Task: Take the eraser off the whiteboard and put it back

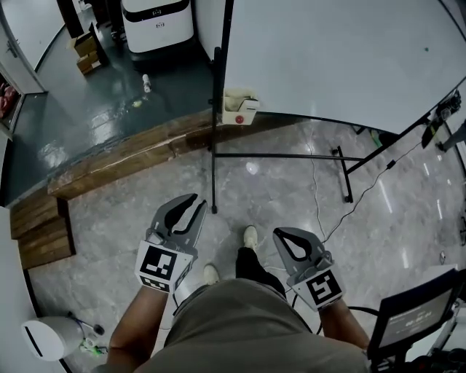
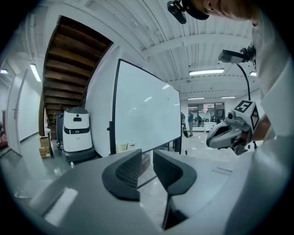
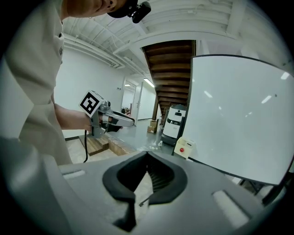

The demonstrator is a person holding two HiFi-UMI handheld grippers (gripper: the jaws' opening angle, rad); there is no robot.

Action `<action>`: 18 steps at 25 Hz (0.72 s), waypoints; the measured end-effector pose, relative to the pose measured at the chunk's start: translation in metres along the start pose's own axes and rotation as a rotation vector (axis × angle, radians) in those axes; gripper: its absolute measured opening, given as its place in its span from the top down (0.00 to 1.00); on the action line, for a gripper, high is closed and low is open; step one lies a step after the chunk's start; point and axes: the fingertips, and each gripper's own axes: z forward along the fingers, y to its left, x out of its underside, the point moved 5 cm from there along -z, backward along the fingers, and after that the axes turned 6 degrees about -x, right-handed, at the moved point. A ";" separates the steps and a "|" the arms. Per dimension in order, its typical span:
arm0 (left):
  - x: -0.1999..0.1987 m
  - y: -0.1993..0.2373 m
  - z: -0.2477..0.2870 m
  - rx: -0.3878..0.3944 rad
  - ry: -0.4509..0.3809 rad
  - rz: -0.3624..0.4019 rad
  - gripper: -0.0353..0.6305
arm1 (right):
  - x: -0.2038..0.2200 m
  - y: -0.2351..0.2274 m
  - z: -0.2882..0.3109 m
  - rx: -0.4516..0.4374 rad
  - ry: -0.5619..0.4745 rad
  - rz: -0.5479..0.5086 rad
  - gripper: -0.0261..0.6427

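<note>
The whiteboard (image 1: 342,55) stands on a black frame ahead of me. The eraser (image 1: 239,108), a cream block with a red dot, sits at the board's lower left corner; it also shows in the right gripper view as the eraser (image 3: 183,148). Both grippers are low, near my feet and well short of the board. My left gripper (image 1: 194,205) is open by a narrow gap with nothing between its pads (image 2: 130,168). My right gripper (image 1: 282,234) is shut and empty, its tips meeting (image 3: 147,157).
The board's black stand legs (image 1: 291,155) spread over the marble floor, with a cable (image 1: 320,211) trailing past them. A wooden step (image 1: 124,156) runs at the left. A white robot unit (image 1: 156,22) and cardboard boxes (image 1: 87,51) stand behind. A dark screen (image 1: 415,317) is at bottom right.
</note>
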 end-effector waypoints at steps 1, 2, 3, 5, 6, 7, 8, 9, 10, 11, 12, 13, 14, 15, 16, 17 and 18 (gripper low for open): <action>-0.004 0.002 0.018 -0.013 0.009 0.003 0.82 | 0.001 -0.015 0.005 -0.002 -0.006 0.007 0.96; -0.009 0.003 0.040 -0.029 0.015 0.004 0.79 | 0.001 -0.032 0.009 -0.005 -0.014 0.014 0.96; -0.016 0.003 0.062 -0.047 0.016 0.010 0.78 | 0.000 -0.051 0.012 -0.010 -0.022 0.019 0.96; -0.025 0.004 0.103 -0.076 0.016 0.025 0.76 | -0.001 -0.083 0.017 -0.016 -0.031 0.014 0.96; -0.025 0.004 0.116 -0.084 0.024 0.028 0.74 | -0.001 -0.091 0.018 -0.016 -0.031 0.009 0.96; -0.023 0.004 0.127 -0.091 0.033 0.032 0.71 | -0.001 -0.096 0.020 -0.014 -0.032 0.005 0.96; -0.022 0.004 0.139 -0.103 0.038 0.037 0.70 | 0.000 -0.102 0.020 -0.012 -0.035 0.002 0.96; -0.022 0.004 0.154 -0.118 0.038 0.044 0.68 | 0.001 -0.111 0.020 -0.011 -0.038 0.000 0.96; -0.022 0.004 0.173 -0.134 0.039 0.049 0.67 | 0.003 -0.125 0.020 -0.009 -0.040 -0.002 0.96; -0.023 0.003 0.194 -0.148 0.043 0.053 0.66 | 0.006 -0.140 0.020 -0.007 -0.041 -0.002 0.96; -0.022 0.003 0.214 -0.160 0.051 0.057 0.64 | 0.010 -0.154 0.019 -0.004 -0.042 0.002 0.96; -0.019 0.003 0.233 -0.173 0.061 0.062 0.63 | 0.014 -0.167 0.019 0.000 -0.042 0.008 0.96; -0.016 0.004 0.250 -0.185 0.073 0.067 0.62 | 0.019 -0.179 0.019 0.005 -0.040 0.016 0.96; -0.013 0.004 0.266 -0.196 0.086 0.071 0.61 | 0.024 -0.189 0.017 0.011 -0.036 0.026 0.96; -0.010 0.005 0.281 -0.208 0.099 0.072 0.60 | 0.028 -0.200 0.016 0.017 -0.032 0.035 0.96; -0.008 0.006 0.296 -0.219 0.111 0.069 0.59 | 0.031 -0.211 0.013 0.023 -0.028 0.042 0.96; -0.006 0.006 0.310 -0.231 0.120 0.067 0.57 | 0.034 -0.220 0.010 0.029 -0.026 0.044 0.96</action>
